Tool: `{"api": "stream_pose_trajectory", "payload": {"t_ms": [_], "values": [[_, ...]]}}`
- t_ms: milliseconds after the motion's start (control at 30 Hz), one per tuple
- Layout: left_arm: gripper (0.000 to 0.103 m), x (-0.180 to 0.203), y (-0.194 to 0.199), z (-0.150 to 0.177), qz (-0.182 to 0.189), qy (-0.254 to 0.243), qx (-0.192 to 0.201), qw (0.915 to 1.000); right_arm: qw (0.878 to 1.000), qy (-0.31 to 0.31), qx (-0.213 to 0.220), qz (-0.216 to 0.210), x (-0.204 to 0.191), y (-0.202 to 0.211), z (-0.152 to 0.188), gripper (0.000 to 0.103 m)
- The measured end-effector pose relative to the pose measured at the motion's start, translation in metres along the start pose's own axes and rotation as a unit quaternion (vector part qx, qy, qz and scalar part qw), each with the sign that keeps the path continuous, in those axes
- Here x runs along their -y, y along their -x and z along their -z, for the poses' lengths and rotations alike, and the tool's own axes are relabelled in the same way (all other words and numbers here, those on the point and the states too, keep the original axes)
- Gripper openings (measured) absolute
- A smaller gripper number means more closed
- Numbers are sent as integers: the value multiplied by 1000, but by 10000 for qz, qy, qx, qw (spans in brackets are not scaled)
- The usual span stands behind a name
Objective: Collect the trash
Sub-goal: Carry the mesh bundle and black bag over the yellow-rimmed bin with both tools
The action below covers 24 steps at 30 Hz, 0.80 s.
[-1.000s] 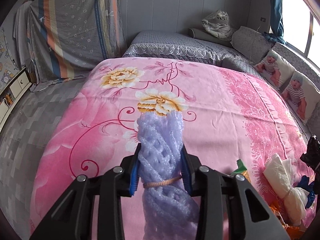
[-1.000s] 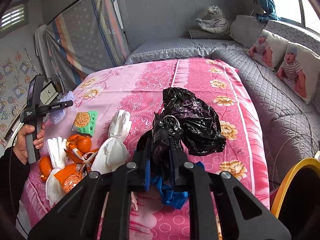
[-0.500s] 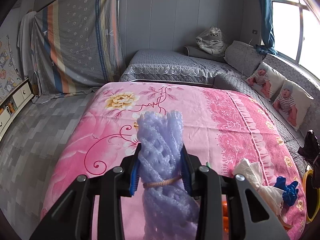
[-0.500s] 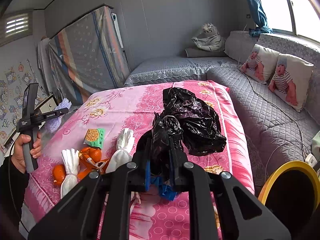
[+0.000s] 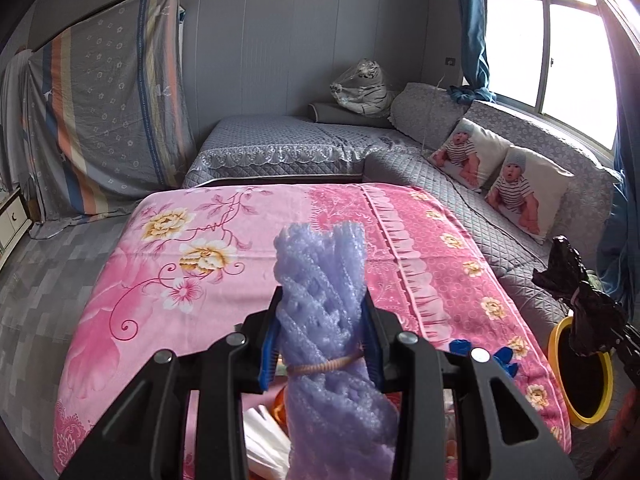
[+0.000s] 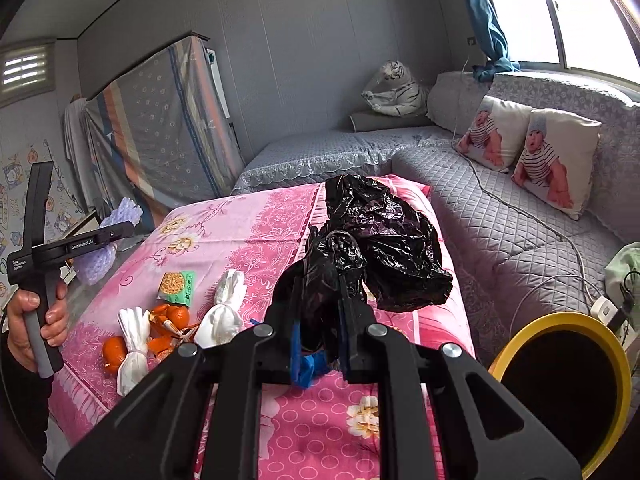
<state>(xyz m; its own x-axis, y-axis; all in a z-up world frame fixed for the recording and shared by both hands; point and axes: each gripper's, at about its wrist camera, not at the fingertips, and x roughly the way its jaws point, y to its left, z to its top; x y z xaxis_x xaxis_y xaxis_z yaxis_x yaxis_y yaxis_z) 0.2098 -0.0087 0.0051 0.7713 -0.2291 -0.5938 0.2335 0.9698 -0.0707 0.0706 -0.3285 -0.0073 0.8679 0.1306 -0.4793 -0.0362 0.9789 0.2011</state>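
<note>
Pinching a purple foam net bundle [image 5: 320,304], the left gripper [image 5: 320,344] hangs above the pink floral bedspread [image 5: 192,264]. The right gripper [image 6: 320,320] clamps a crumpled black plastic bag [image 6: 384,240] near the yellow-rimmed bin [image 6: 560,392].

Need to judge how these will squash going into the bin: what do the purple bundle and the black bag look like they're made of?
Purple bundle: looks like soft foam netting, matte; open lattice with a bubbly surface, cinched by a band, pinched in the left gripper.
Black bag: thin plastic film, glossy; sharp crinkles and highlights, knotted neck in the right gripper.
</note>
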Motion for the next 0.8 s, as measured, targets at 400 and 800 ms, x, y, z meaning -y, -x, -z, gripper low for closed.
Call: {"api": "stream_pose_trajectory", "payload": {"t_ms": [400,800], "values": [[33,87,2,-1,648,-351,64,9973,9983,-311,255,423,49,31,5,13],[33,169,-1,1,1314,-652,39,9892,9911,-661,484,1049,102,56,12,13]]}}
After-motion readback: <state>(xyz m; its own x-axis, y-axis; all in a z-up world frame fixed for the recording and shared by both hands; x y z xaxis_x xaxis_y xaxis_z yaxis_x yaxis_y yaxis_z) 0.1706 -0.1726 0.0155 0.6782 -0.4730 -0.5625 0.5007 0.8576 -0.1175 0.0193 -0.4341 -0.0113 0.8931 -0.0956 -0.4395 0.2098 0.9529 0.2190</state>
